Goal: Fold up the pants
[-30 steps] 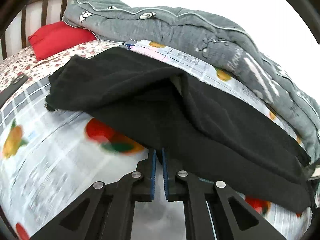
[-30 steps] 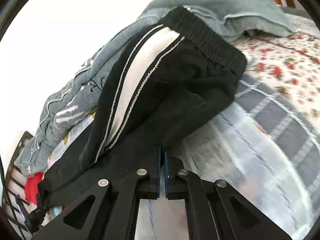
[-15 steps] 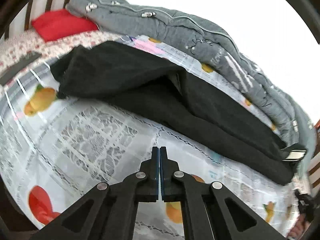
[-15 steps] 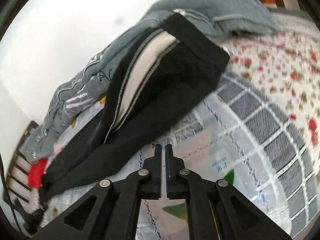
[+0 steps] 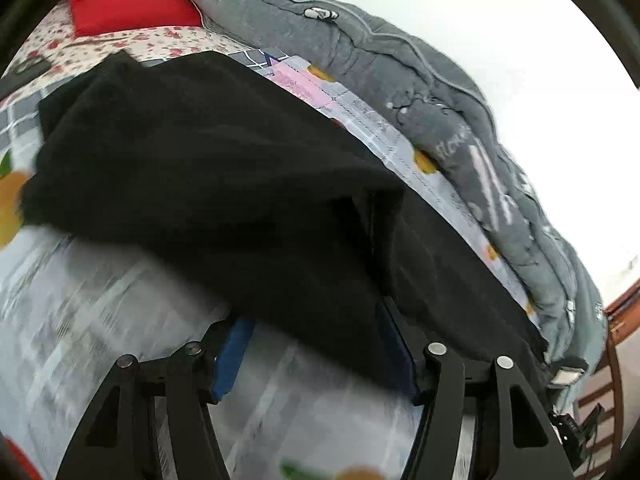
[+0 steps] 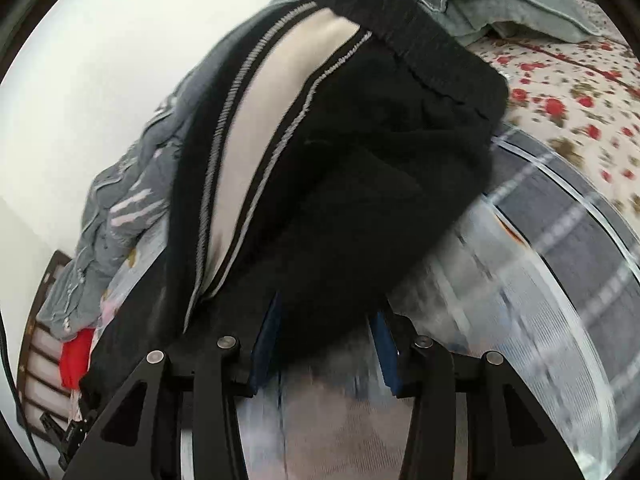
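Bed (image 5: 100,320) with pants (image 5: 224,184), quilt (image 5: 400,68).

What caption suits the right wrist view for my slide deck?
Open right gripper straddling the near edge of black pants on the bed.

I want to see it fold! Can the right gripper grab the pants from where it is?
Probably yes. The right gripper is open, and the edge of the pants already lies between its fingers, with nothing in the way.
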`<state>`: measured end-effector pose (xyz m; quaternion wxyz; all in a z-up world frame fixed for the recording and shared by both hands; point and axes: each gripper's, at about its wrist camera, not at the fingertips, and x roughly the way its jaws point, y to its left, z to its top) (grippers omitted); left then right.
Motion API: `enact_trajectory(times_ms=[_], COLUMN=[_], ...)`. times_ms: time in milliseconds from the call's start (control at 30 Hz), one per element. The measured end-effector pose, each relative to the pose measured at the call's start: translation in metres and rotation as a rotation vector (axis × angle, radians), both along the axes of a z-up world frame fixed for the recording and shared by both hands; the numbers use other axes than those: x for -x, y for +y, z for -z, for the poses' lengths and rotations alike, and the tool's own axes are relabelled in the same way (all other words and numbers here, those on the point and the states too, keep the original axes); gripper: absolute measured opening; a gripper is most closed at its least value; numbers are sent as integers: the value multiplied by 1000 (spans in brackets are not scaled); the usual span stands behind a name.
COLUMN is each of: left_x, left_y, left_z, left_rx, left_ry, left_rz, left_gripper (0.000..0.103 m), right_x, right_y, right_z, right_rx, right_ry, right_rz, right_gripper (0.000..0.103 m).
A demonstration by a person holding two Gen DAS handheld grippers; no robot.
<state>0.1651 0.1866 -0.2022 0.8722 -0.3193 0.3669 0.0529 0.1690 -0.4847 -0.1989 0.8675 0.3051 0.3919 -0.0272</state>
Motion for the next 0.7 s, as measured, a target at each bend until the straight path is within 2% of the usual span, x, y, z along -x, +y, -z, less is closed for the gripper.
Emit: enact_trajectory(times_ms=[33,67,100,133,200,233,300,433,567,700], left_x=[-9,-15,-20,-26,-27,-25,-21,5,45,74], left_y=[-2,-3,-2,-2,2,4,5,-4,-10,-21], left_z=[0,0,1,1,2,1,-3,-11,-9,-11], left_rx=[-12,-25,-39,-52,-52,-43,-47,-113,-90,-137], left_ry=[17,38,61,84,108,105,99,103,85,69], left_rz=[-11,-20,-27,-40,-39,-29,-5,52,101,129], left_gripper=[53,49,37,23,14,12,10,10,10,14], right_x=[-9,-14,-19,-24,-24,-18,-4,32,74,92], right_y=[1,2,2,2,-2,-3,1,4,-4,-5], right_z=[2,3,5,8,8,6,-4,-17,-25,-21], right_rx=[1,2,5,-3,-43,-60,-9,37,72,118], right_ry=[4,11,24,41,29,6,-27,-57,-43,7], right_rz=[6,10,18,23,51,73,94,99,80,55], right_gripper=[43,37,30,13,10,9,9,7,6,9])
